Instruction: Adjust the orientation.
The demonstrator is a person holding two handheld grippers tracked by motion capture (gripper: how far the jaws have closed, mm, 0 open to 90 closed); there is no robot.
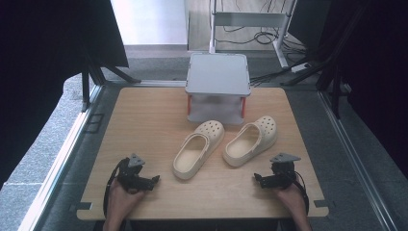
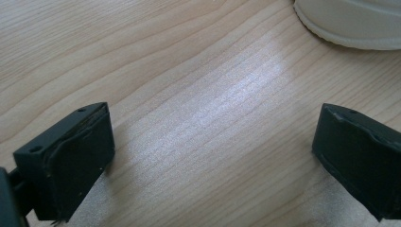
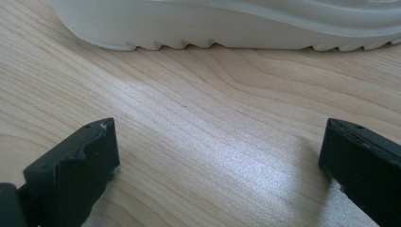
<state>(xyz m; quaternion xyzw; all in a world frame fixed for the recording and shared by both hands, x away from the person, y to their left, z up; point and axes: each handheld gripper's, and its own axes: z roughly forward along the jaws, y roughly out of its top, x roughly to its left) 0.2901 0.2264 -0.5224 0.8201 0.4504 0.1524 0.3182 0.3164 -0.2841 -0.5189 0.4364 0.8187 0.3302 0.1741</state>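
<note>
While both grippers' jaws gape wide and empty, 2 clogs (image 1: pixel 223 142) lie before a closed box (image 1: pixel 218 88).

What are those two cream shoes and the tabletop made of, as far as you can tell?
The two clogs, left clog and right clog, look like moulded foam or soft plastic: matte, one-piece, with punched holes and a ridged sole edge. The table looks like pale wood or a wood-print laminate: grain lines with a soft sheen; I cannot tell which.

Wooden table (image 1: pixel 144 125) bears two clogs (image 1: pixel 198 148), grey stand (image 1: pixel 218 74).
</note>
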